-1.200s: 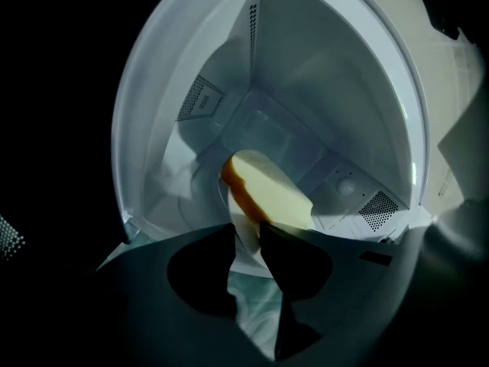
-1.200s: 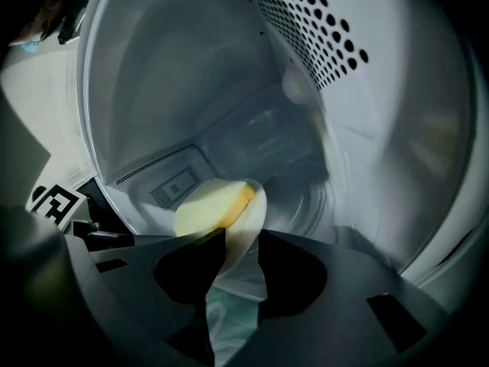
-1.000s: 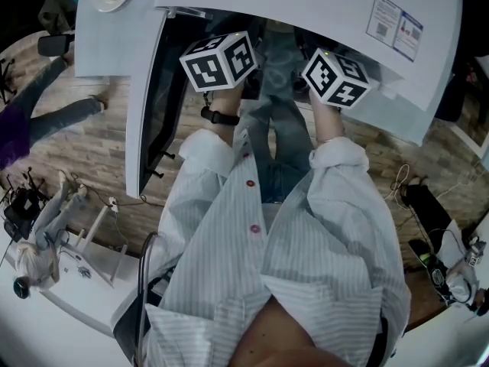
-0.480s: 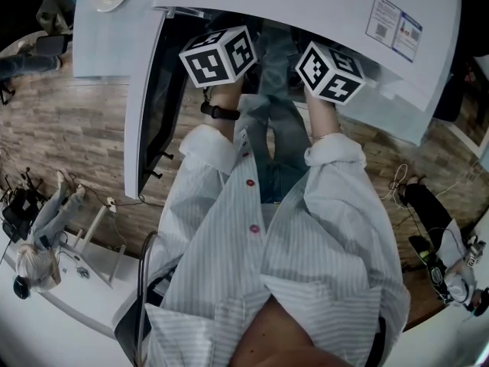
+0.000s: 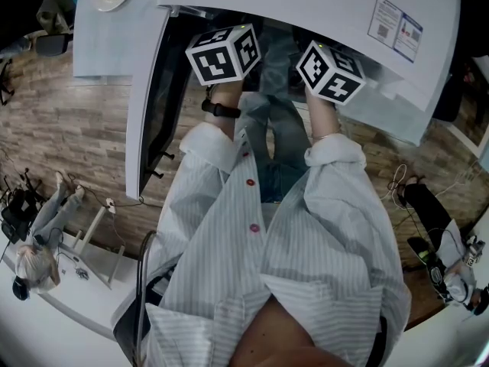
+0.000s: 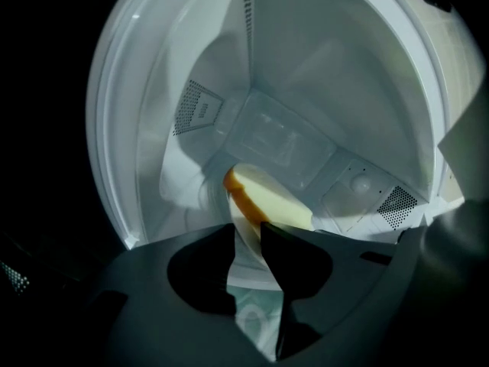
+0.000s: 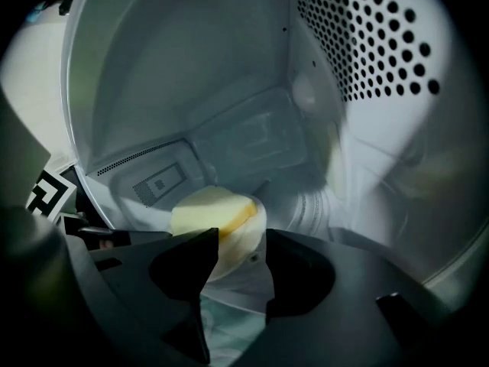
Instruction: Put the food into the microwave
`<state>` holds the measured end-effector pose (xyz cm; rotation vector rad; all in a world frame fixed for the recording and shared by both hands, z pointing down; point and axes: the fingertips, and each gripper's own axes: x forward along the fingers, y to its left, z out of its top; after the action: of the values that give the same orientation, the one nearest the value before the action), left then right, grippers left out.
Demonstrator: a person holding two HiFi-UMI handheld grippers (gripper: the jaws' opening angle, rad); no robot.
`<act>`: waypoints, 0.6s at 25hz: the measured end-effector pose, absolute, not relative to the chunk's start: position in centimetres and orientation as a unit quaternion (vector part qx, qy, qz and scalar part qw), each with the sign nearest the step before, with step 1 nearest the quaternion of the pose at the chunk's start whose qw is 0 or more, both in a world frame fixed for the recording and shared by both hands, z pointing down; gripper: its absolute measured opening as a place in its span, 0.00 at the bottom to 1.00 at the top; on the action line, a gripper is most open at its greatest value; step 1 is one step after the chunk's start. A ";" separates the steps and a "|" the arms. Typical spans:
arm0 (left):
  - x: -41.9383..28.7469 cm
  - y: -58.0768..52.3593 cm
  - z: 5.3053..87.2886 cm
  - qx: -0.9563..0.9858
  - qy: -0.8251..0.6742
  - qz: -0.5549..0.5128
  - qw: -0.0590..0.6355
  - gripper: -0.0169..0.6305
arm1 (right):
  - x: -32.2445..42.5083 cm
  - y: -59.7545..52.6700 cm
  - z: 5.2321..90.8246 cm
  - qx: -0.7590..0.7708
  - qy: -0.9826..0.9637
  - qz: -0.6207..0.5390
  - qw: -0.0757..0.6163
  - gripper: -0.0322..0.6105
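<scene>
Left gripper (image 6: 246, 225) is nearly closed, pinching the rim of the white dish (image 6: 244, 252). Right gripper (image 7: 242, 235) has just been opening and stands wide, with the dish's other edge between its jaws, unclamped. The food (image 6: 269, 199), pale yellow with an orange edge, lies on the dish inside the microwave (image 6: 321, 67), its length slanting from upper left to lower right. The head view hides jaws and dish

In the head view the microwave (image 5: 306, 6) hides the food (image 6: 267, 201) and the tips of the left claw (image 6: 246, 234) and right claw (image 7: 241, 245).
</scene>
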<state>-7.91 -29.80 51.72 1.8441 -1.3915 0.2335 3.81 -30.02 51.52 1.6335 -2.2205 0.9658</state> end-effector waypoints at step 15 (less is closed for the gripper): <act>-9.1 -29.1 51.5 0.729 -0.565 0.093 0.375 0.19 | 3.8 -29.0 51.4 0.558 -0.756 0.326 0.103 0.35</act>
<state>-9.13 -29.14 51.49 1.8667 -1.4472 0.2369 3.81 -29.05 51.43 1.6472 -2.2306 0.9627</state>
